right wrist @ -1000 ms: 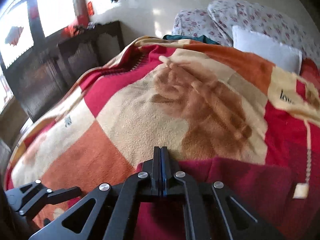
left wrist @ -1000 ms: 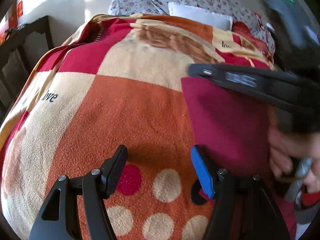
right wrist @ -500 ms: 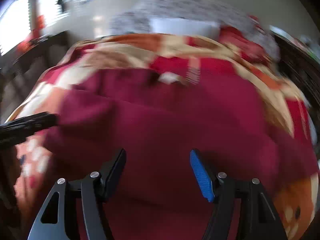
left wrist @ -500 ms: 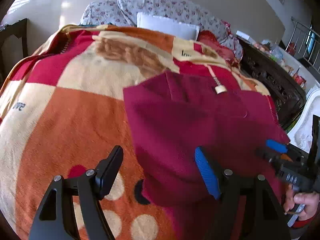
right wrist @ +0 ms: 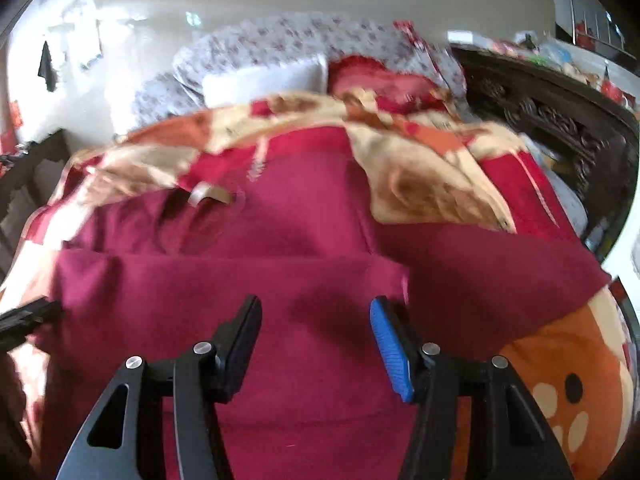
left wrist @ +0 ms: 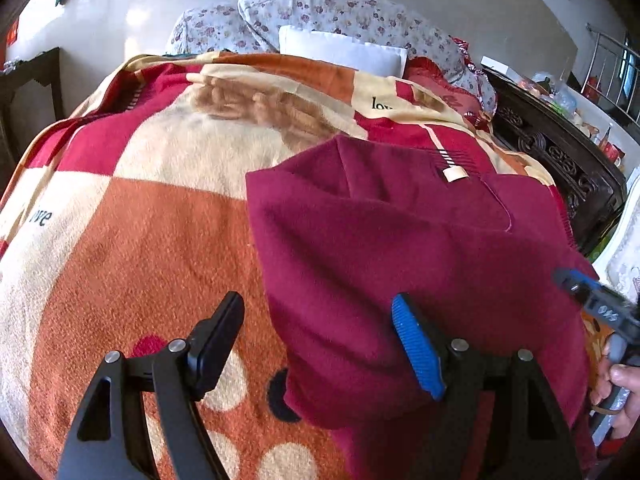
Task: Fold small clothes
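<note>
A dark red garment (left wrist: 400,240) lies spread on the patterned blanket (left wrist: 140,240), with a folded flap across it and a small beige tag (left wrist: 454,174) near its far edge. My left gripper (left wrist: 316,340) is open and empty, hovering over the garment's left edge. My right gripper (right wrist: 316,340) is open and empty above the garment's (right wrist: 280,300) near middle. The right gripper also shows at the right edge of the left wrist view (left wrist: 596,304), held by a hand. The right wrist view is blurred.
Floral pillows (left wrist: 320,12) and a white pillow (left wrist: 344,52) lie at the bed's head. A dark carved wooden cabinet (left wrist: 560,160) stands along the right of the bed. A dark wooden piece (left wrist: 24,92) stands at the left.
My right gripper has let go of the garment, opened and pulled back toward the near right. The garment now lies folded over on the blanket. Both cameras swung right.
</note>
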